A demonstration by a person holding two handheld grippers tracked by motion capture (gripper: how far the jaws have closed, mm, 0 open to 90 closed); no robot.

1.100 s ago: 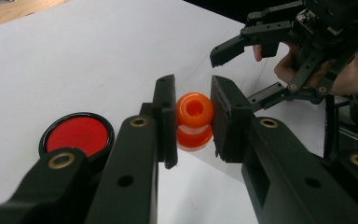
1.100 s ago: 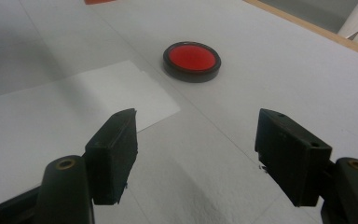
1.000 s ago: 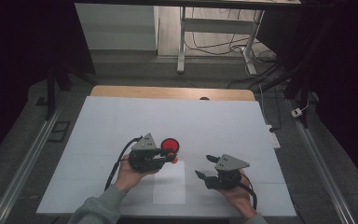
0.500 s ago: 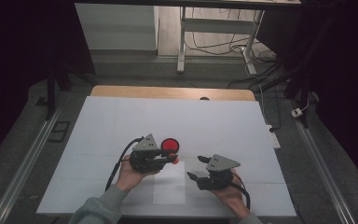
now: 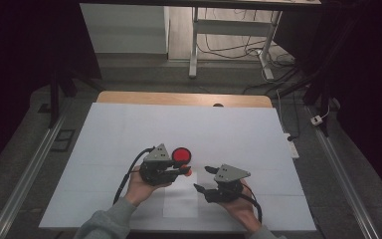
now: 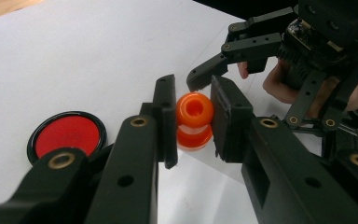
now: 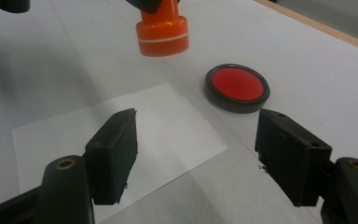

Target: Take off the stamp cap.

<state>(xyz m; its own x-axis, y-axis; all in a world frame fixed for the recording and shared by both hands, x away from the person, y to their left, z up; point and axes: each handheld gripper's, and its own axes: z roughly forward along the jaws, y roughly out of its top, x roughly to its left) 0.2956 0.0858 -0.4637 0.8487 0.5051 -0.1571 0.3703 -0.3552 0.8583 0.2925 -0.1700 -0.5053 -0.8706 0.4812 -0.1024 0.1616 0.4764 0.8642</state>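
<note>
Meanwhile the right gripper [image 5: 201, 178], fingers apart and empty, has edged nearer the ink pad [image 5: 181, 156], beside which the left gripper [image 6: 193, 122] stays clamped on the orange stamp [image 6: 194, 120], ready for inking.

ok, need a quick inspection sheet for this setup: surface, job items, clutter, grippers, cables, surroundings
Surface: white board on a wooden table; a sheet of white paper lies near the front edge.
Job's things: orange stamp held above the board; round red ink pad in a black case, lid off, beside it.
Clutter: nothing seen.
Grippers: left gripper shut on the stamp's handle; right gripper open, above the paper, holding nothing.
Cables: one black cable trails from the left gripper; loose cables on the floor behind the table.
Surroundings: dark room, metal frame legs beyond, rails at the sides.
</note>
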